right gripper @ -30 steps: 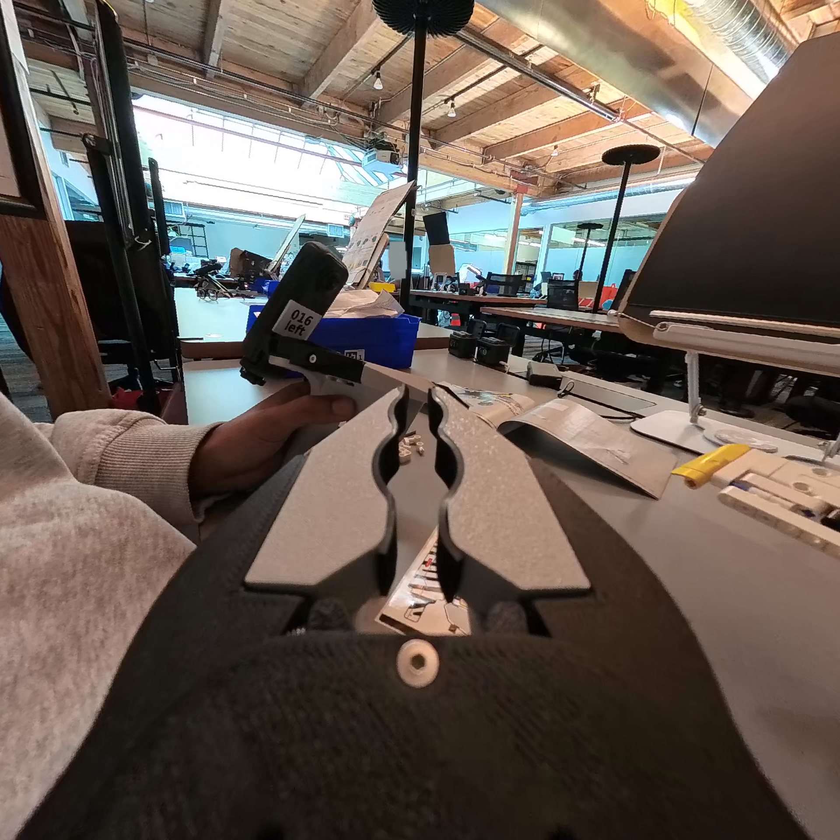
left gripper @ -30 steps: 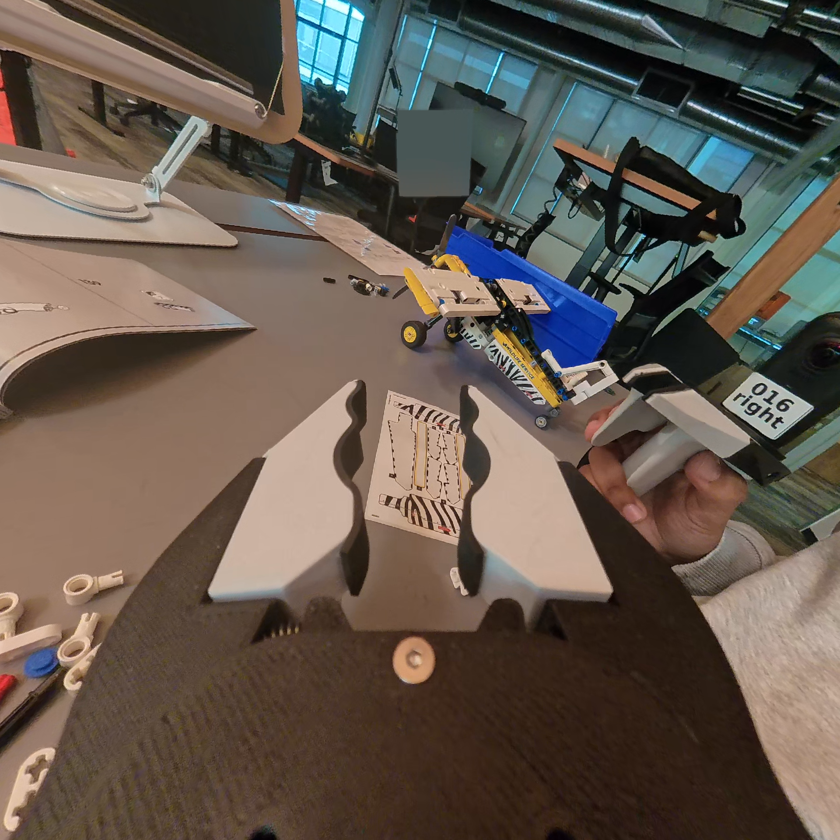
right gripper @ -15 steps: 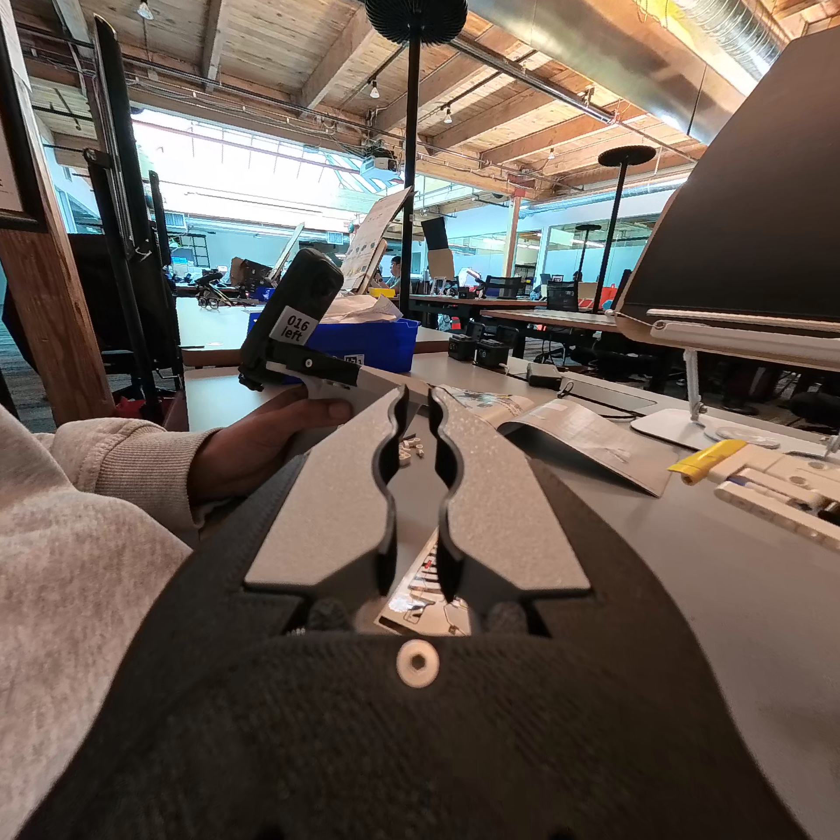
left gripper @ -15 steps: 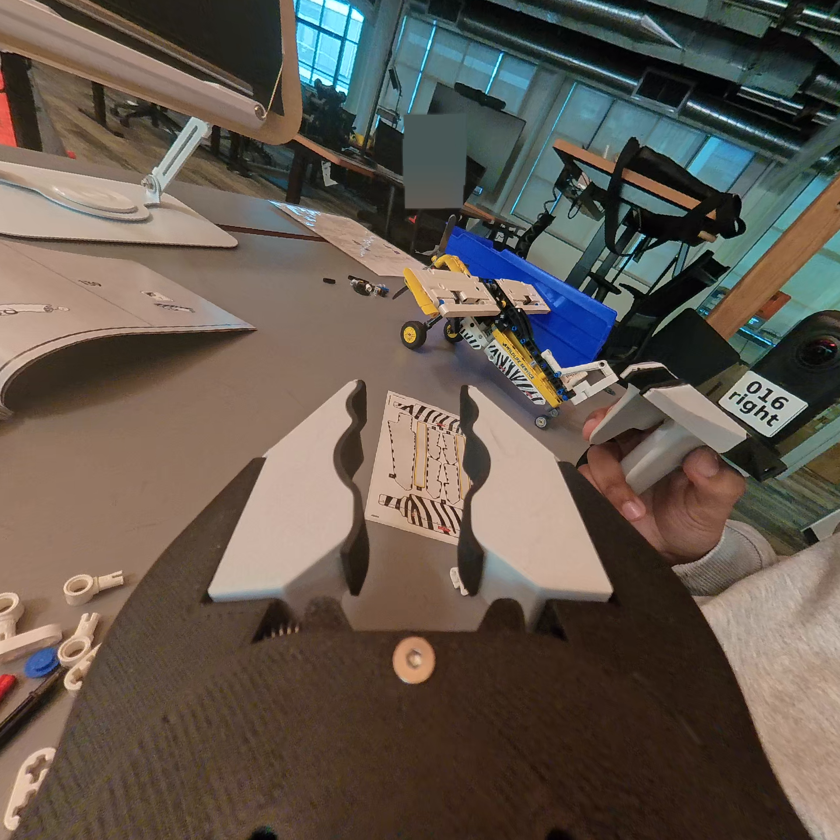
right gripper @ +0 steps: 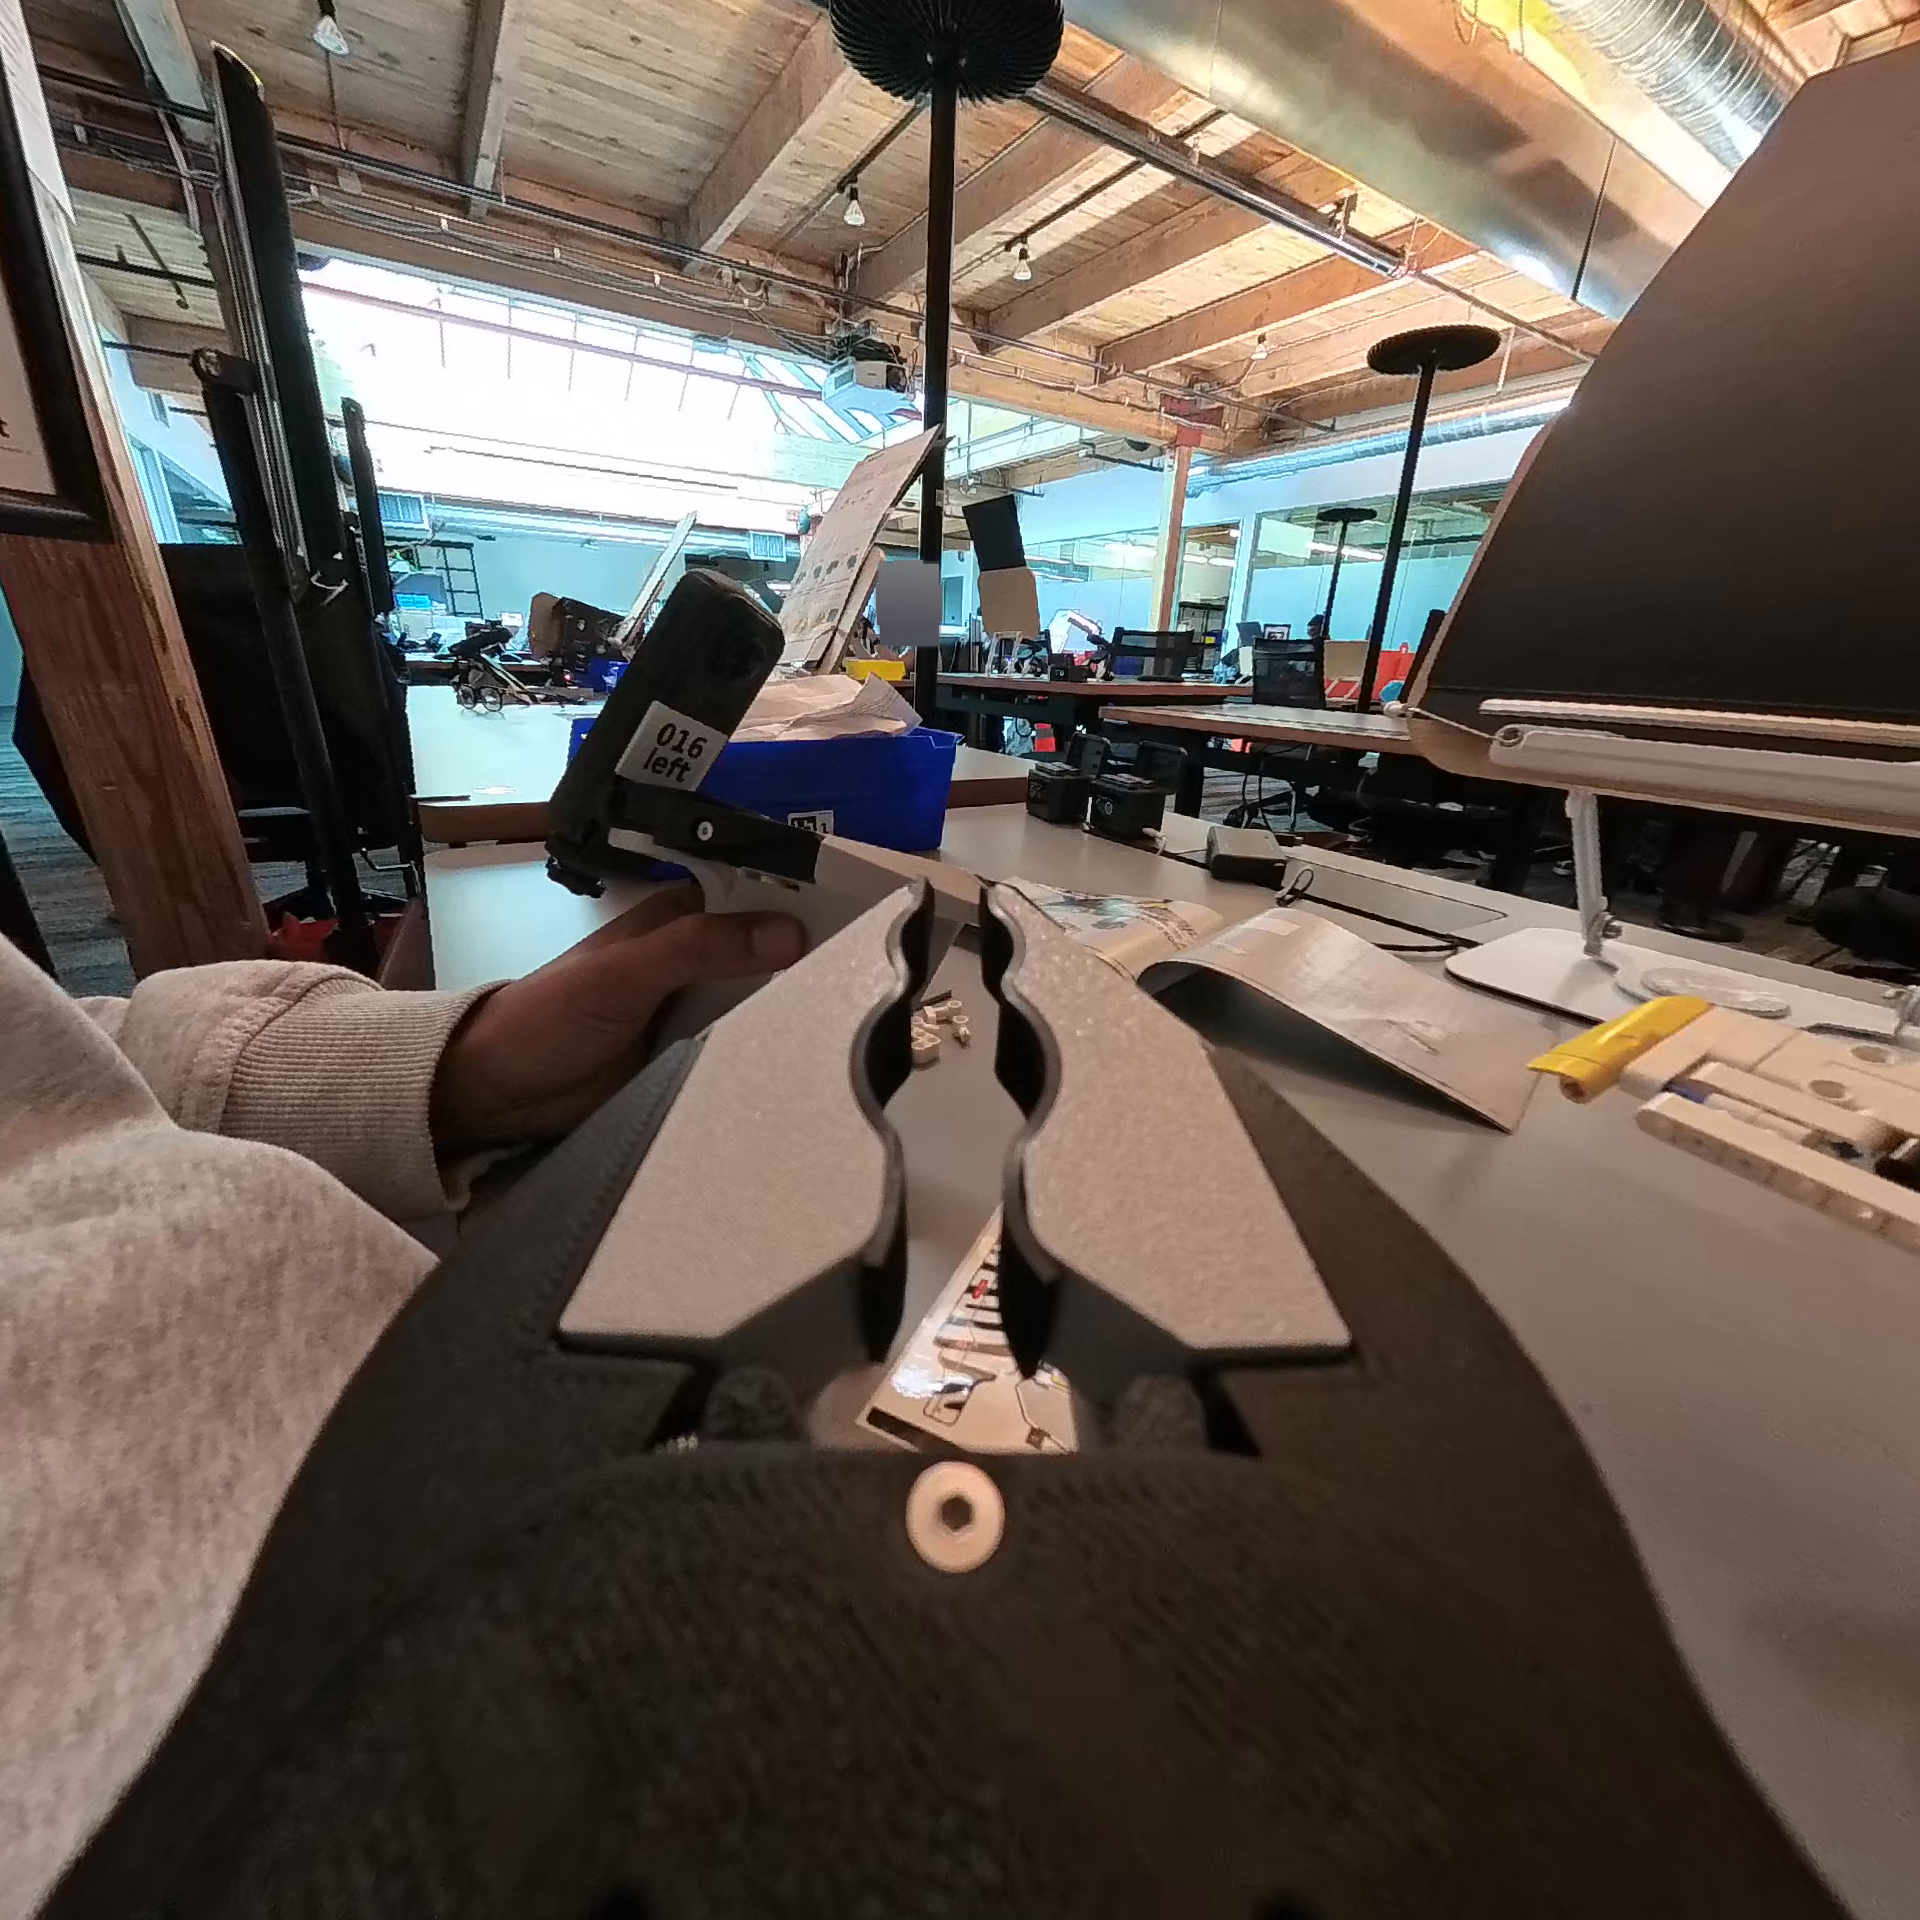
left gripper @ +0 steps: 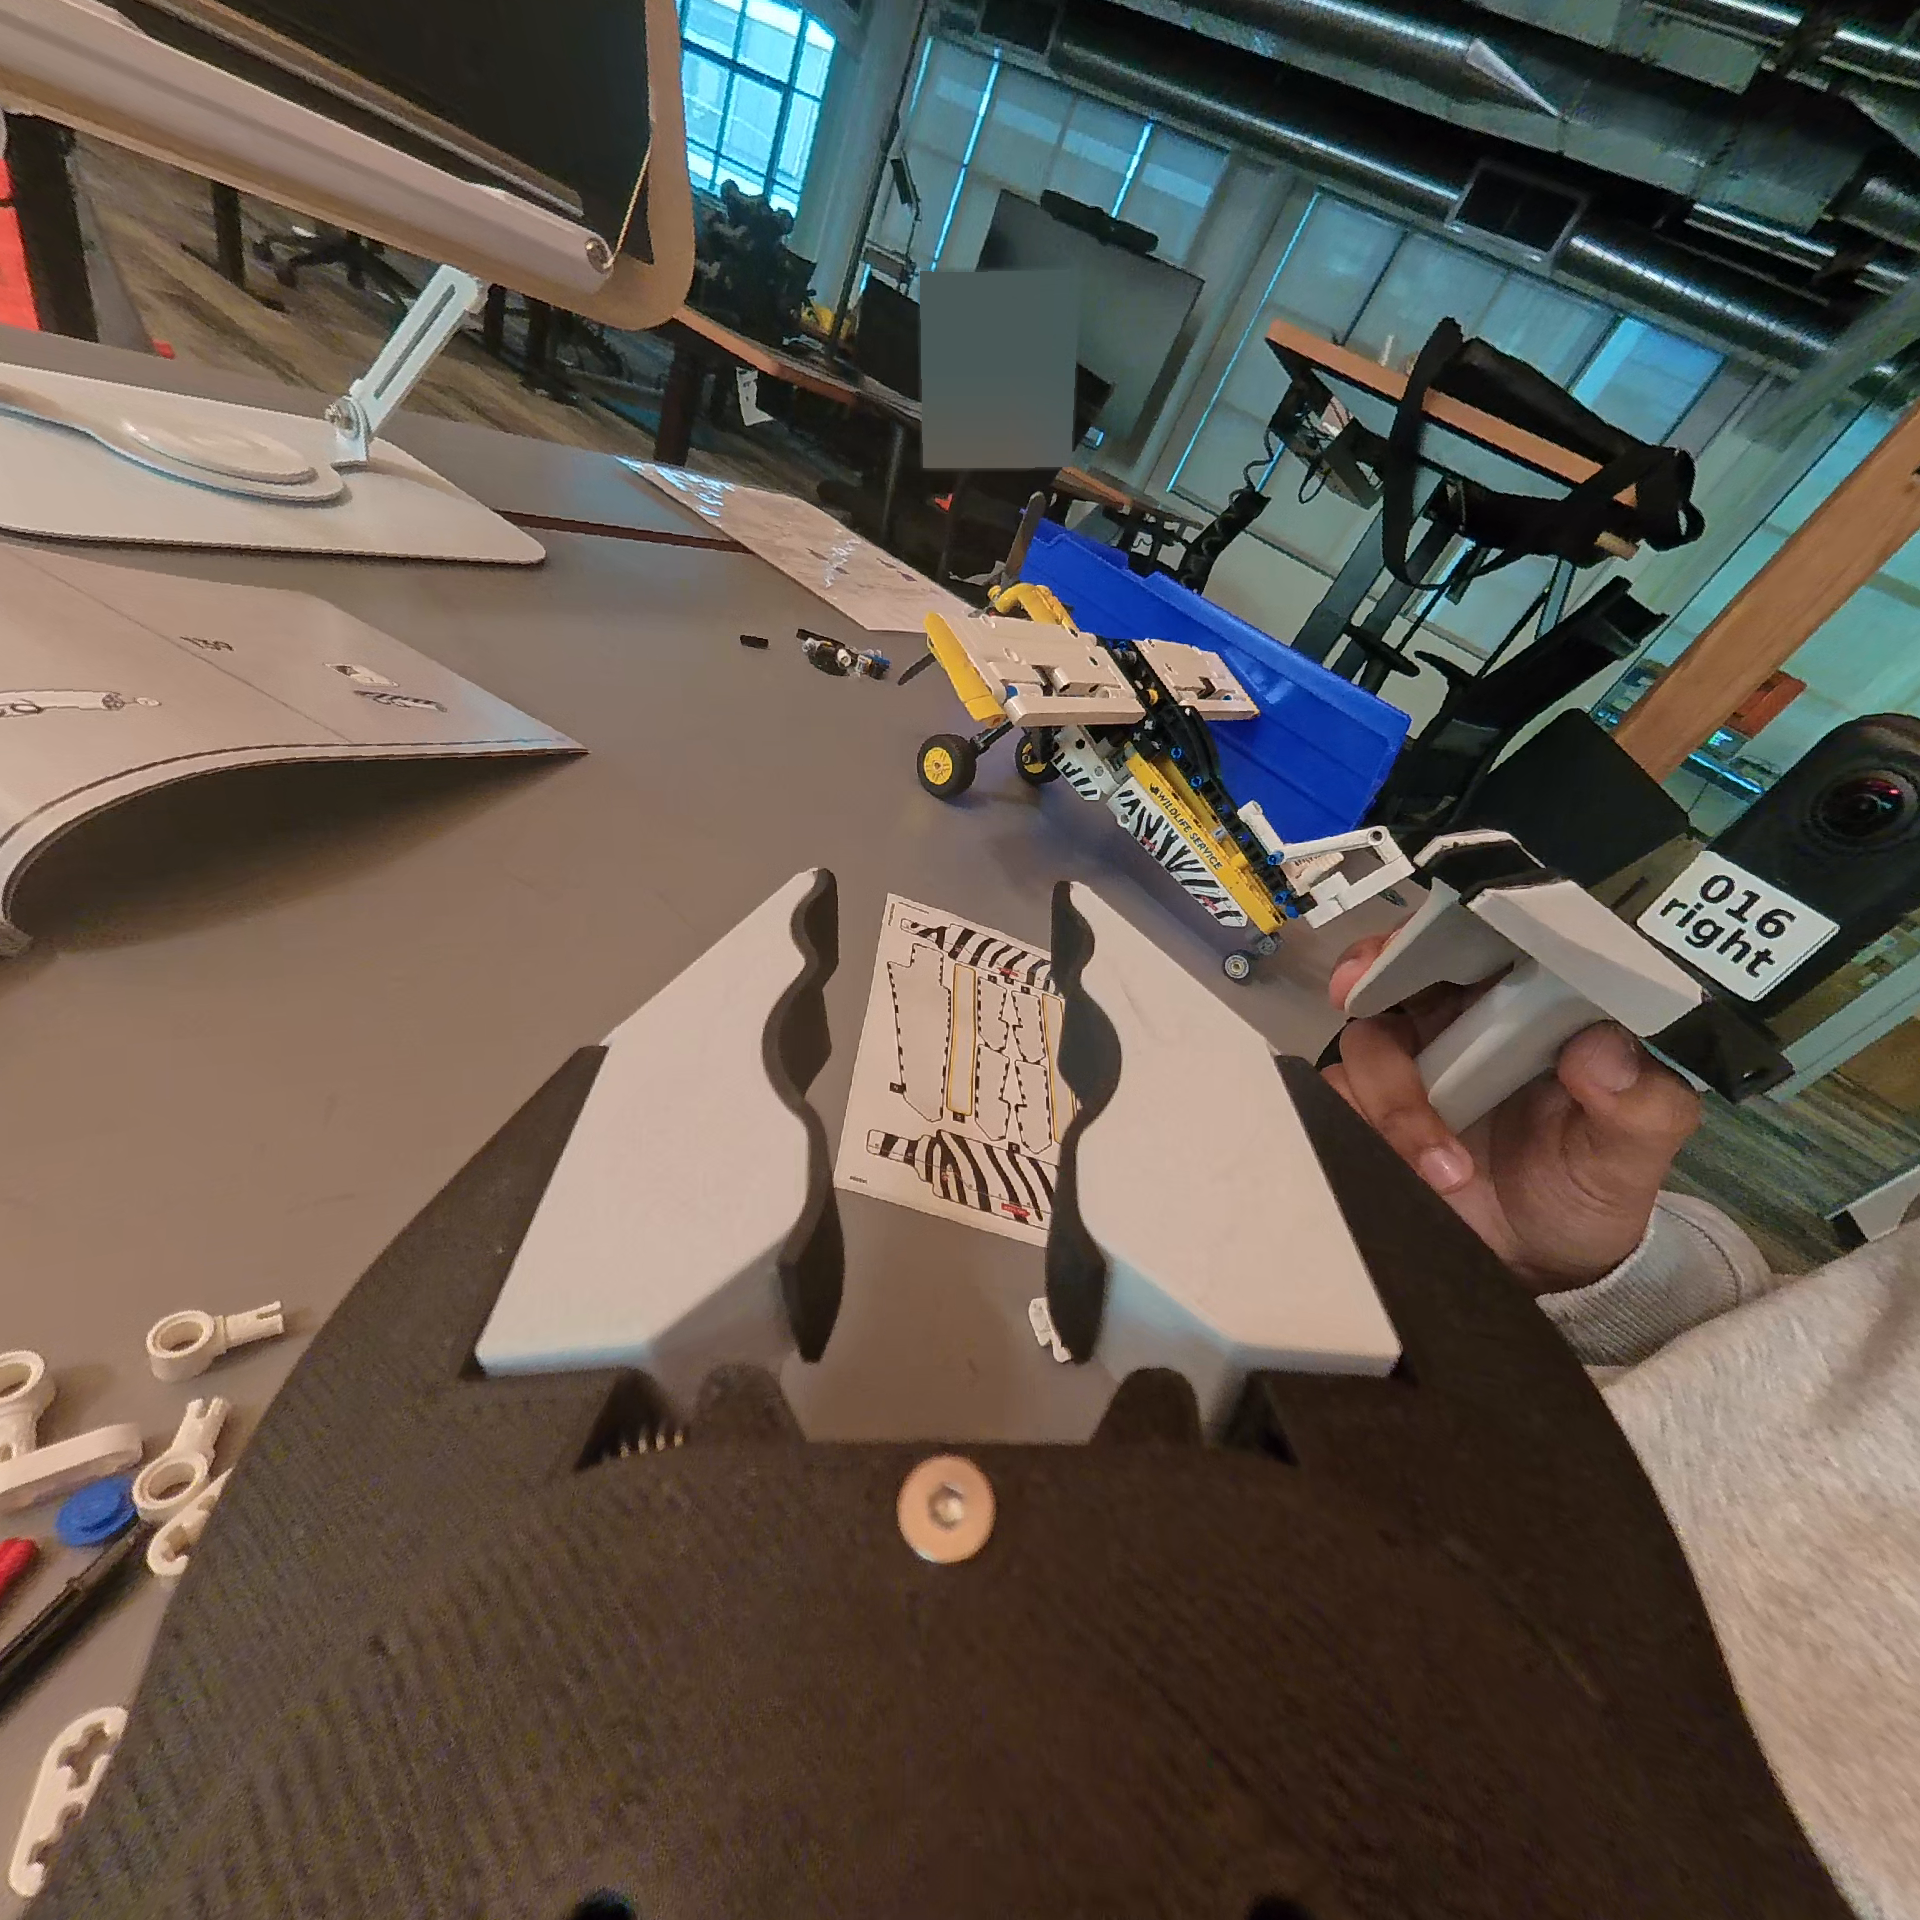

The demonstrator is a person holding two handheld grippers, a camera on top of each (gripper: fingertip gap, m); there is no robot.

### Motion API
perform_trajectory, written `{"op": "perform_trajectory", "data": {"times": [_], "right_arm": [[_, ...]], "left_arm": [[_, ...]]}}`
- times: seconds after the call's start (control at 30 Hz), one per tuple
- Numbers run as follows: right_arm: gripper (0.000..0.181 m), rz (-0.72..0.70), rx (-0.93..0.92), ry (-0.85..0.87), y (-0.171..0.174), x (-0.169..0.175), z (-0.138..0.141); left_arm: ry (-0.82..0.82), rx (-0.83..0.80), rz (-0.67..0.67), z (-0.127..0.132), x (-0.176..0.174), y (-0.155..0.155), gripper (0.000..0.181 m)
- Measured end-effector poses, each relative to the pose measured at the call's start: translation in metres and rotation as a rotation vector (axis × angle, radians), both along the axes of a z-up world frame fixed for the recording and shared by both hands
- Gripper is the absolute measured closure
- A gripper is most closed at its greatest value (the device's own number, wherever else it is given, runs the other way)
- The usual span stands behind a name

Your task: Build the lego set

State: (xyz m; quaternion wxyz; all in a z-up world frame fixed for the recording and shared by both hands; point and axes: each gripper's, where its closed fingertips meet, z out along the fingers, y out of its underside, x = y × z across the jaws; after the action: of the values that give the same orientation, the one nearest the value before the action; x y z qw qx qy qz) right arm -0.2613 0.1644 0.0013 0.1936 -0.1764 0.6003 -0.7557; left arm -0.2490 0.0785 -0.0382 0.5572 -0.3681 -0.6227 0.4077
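The yellow, white and zebra-striped lego plane (left gripper: 1101,748) stands on its wheels on the grey table (left gripper: 520,935), ahead and to the right. My left gripper (left gripper: 940,894) is open and empty, low over a zebra sticker sheet (left gripper: 966,1070) that lies flat on the table. A hand holds my right gripper (left gripper: 1455,883) just beyond the plane's white tail. In the right wrist view my right gripper (right gripper: 956,894) is empty, its jaws only a narrow gap apart. It is above the sticker sheet (right gripper: 977,1382), with the plane (right gripper: 1766,1101) at the right edge.
Loose white, blue and red lego parts (left gripper: 156,1434) lie at the lower left, and a small white piece (left gripper: 1044,1330) lies by my left gripper. An open instruction booklet (left gripper: 260,707) and a monitor stand base (left gripper: 260,478) are on the left. A blue bin (left gripper: 1247,686) stands behind the plane.
Almost nothing has changed. My right gripper has drifted very slightly, and both grippers keep the same opening.
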Motion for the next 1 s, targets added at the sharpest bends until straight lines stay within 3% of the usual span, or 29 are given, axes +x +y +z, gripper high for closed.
{"op": "perform_trajectory", "data": {"times": [0.9, 1.0], "right_arm": [[0.174, -0.004, -0.003, -0.007, 0.0, -0.002, 0.001], [0.176, -0.014, -0.022, -0.013, 0.002, -0.004, 0.004]], "left_arm": [[0.005, -0.003, 0.0, 0.001, 0.001, 0.0, 0.142], [0.102, -0.127, -0.101, 0.024, 0.007, 0.026, 0.155]]}}
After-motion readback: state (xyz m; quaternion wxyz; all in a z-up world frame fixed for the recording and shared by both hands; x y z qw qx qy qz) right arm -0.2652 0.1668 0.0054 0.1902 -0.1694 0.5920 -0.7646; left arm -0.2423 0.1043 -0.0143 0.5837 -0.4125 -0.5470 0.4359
